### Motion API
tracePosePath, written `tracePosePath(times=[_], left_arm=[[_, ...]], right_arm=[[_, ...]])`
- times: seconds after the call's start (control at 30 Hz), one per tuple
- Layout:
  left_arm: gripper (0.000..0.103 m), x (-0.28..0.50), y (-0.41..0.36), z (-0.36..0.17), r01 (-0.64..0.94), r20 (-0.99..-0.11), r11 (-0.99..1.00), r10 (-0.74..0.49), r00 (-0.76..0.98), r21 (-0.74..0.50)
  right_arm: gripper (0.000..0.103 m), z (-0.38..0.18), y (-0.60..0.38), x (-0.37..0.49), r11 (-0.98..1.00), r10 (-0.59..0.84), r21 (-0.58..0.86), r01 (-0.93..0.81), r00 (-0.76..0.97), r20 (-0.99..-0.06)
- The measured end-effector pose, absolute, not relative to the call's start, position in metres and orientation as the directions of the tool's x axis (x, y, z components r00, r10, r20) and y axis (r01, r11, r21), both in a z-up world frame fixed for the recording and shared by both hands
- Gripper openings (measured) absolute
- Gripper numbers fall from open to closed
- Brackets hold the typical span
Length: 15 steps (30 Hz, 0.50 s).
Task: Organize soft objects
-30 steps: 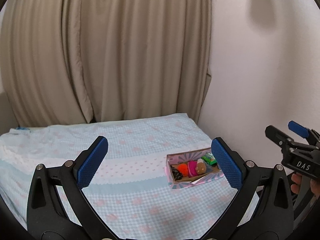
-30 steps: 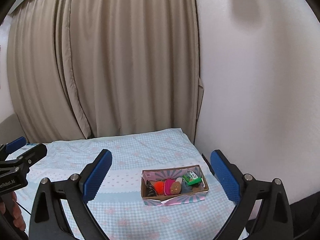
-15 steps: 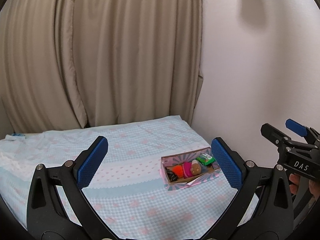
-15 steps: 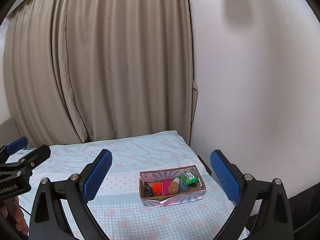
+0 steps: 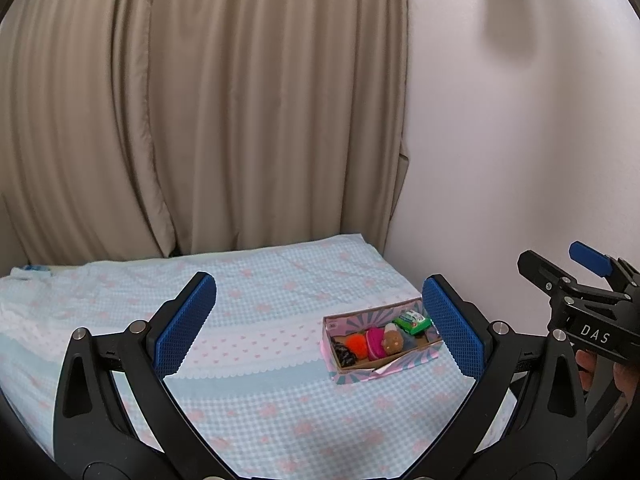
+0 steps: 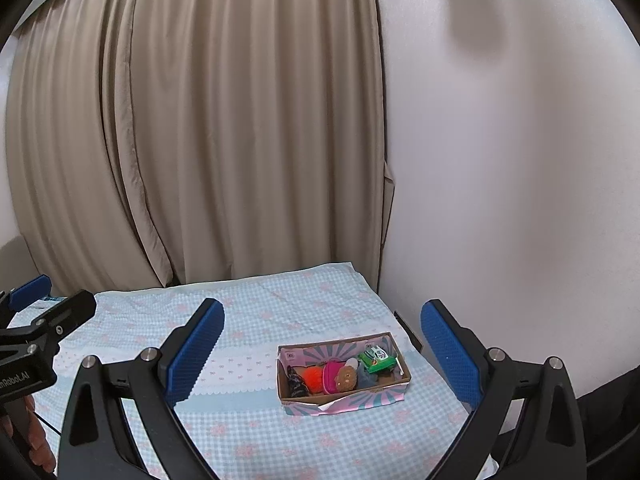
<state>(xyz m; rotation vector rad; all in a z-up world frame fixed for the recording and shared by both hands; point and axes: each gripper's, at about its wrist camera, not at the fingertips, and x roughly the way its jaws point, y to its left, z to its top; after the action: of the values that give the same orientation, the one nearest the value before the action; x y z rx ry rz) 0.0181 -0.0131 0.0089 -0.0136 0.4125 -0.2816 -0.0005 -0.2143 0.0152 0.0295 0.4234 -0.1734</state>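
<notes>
soft toys point(image 6: 334, 376) lie in our cardboard box point(image 6: 394, 393) near the bed's point(image 6: 256, 412) right edge; our left gripper point(image 5: 320, 330) and right gripper point(image 6: 322, 354), marked "das", gape wide, empty.

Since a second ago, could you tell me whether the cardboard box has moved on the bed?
No. The cardboard box sits across the same white lace band of the bedsheet in both views.

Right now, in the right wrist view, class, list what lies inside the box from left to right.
Dark scrunchie → orange pom-pom → pink band → brown plush face → green packet, all in the box.
</notes>
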Motion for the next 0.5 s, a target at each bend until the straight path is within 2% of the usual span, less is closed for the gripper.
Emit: tracePosePath(times=[0.5], left_arm=[[0.103,0.024,-0.025,0.009,0.265,-0.387,0.962,-0.27,0.882,-0.067]], right_arm=[[0.098,0.015,-0.217,-0.001,0.983,-0.168,-0.006,0.182,0.898,-0.407]])
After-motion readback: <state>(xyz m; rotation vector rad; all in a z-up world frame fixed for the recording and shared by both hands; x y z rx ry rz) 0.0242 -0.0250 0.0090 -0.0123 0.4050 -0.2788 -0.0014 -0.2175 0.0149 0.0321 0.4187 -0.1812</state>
